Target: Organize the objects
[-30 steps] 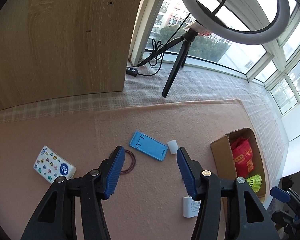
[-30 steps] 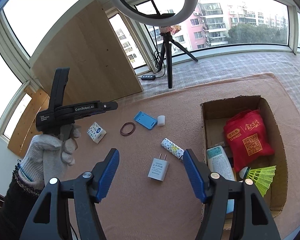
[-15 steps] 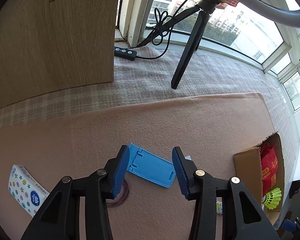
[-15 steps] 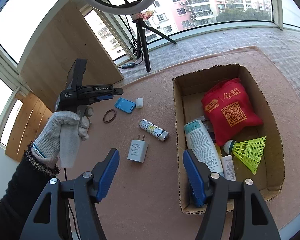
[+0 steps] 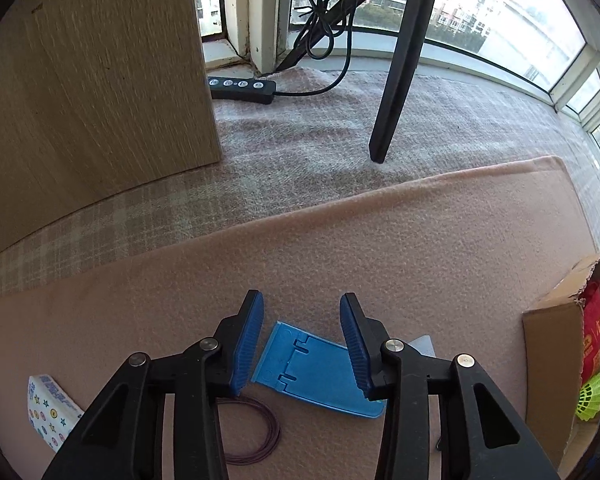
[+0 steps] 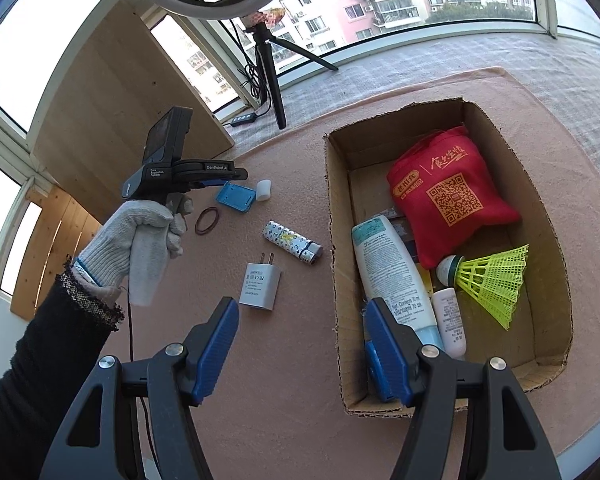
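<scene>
Blue phone stand [image 5: 320, 372] lies flat on the pink mat [image 5: 340, 248], and your left gripper [image 5: 302, 340] hangs over its near end with the jaws spread wide on either side — nothing held. A brown hair tie [image 5: 256, 432] lies just beside it, a white roll [image 6: 263, 190] at its far end. Your right gripper [image 6: 300, 344] gapes empty too, over the cardboard box [image 6: 336, 184] edge — a white charger [image 6: 259, 286] lies near its left finger.

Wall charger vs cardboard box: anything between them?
Right wrist view: only the patterned tube sits between the white wall charger and the cardboard box.
</scene>
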Demonstrator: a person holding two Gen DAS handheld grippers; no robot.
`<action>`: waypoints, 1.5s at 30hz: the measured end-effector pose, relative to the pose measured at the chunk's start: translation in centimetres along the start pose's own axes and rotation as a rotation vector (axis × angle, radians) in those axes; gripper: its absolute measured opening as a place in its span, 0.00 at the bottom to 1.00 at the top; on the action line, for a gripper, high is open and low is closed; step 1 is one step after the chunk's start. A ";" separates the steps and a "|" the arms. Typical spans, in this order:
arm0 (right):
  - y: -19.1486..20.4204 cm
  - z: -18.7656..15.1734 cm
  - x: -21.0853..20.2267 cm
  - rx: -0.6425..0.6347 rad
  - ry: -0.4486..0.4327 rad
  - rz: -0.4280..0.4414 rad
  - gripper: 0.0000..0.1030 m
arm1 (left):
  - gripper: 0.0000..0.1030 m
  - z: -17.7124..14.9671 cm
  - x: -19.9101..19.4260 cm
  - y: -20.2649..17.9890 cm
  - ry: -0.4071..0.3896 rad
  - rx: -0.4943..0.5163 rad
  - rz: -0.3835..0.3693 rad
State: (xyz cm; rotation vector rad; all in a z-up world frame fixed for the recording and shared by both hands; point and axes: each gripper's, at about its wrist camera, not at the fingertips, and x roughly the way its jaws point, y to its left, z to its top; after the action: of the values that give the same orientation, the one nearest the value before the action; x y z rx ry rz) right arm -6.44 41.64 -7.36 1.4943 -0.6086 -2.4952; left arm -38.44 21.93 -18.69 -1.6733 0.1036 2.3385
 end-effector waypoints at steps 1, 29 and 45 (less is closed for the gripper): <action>0.0 0.0 0.0 0.000 0.000 0.000 0.61 | 0.40 -0.1 0.1 -0.1 -0.001 0.013 0.006; 6.3 -0.5 1.9 -0.100 0.031 0.061 0.61 | 0.37 -17.0 -6.6 2.2 -0.060 0.078 -0.114; 8.9 -1.4 3.8 -0.146 0.074 0.080 0.61 | 0.37 -24.8 -9.6 2.9 -0.024 0.075 -0.181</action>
State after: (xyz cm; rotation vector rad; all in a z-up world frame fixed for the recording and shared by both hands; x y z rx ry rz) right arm -7.64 31.95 -7.19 1.4705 -0.4543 -2.3579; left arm -13.50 12.33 -18.22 -1.5499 0.0335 2.1930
